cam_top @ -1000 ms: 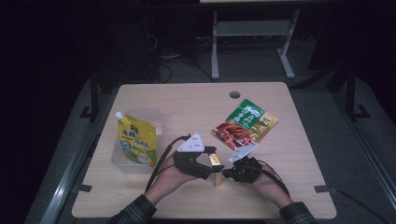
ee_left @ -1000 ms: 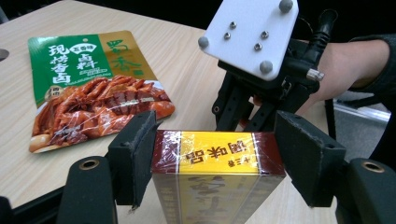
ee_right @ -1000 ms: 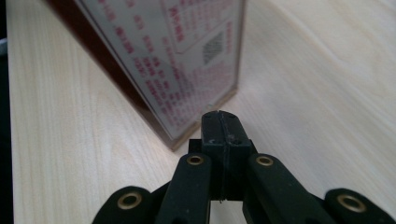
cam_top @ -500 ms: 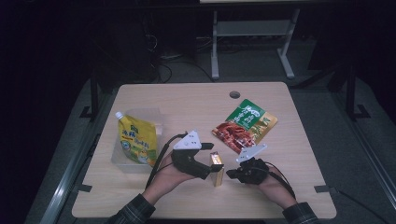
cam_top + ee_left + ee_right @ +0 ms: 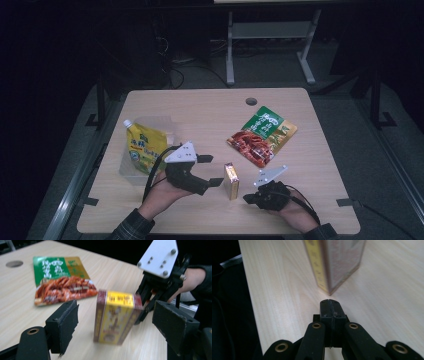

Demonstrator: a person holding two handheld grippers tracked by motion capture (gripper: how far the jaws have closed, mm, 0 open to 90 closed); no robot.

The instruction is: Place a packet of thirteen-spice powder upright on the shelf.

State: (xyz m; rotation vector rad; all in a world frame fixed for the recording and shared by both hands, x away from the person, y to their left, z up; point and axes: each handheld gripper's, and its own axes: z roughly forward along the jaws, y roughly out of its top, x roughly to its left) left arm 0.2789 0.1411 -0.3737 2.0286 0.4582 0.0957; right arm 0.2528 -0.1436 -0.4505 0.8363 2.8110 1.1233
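A small yellow and maroon box (image 5: 230, 181) stands upright on the wooden table (image 5: 200, 110) near its front edge. My left gripper (image 5: 212, 170) is open just left of the box, one jaw on either side of the line towards it. In the left gripper view the box (image 5: 116, 316) stands ahead between the wide-apart jaws of the left gripper (image 5: 117, 326), touching neither. My right gripper (image 5: 247, 199) lies shut to the right of the box, a short gap away. In the right gripper view the shut tips of the right gripper (image 5: 331, 305) point at the box's lower corner (image 5: 337, 262).
A yellow spouted pouch (image 5: 142, 150) leans in a clear container at the left. A green and red snack packet (image 5: 262, 135) lies flat behind the box, and a cable hole (image 5: 251, 101) sits near the far edge. The right gripper's white plate (image 5: 160, 256) is beyond the box.
The right gripper has drawn back from the box towards the front edge. The left gripper has shifted slightly left. The box stands in the same spot.
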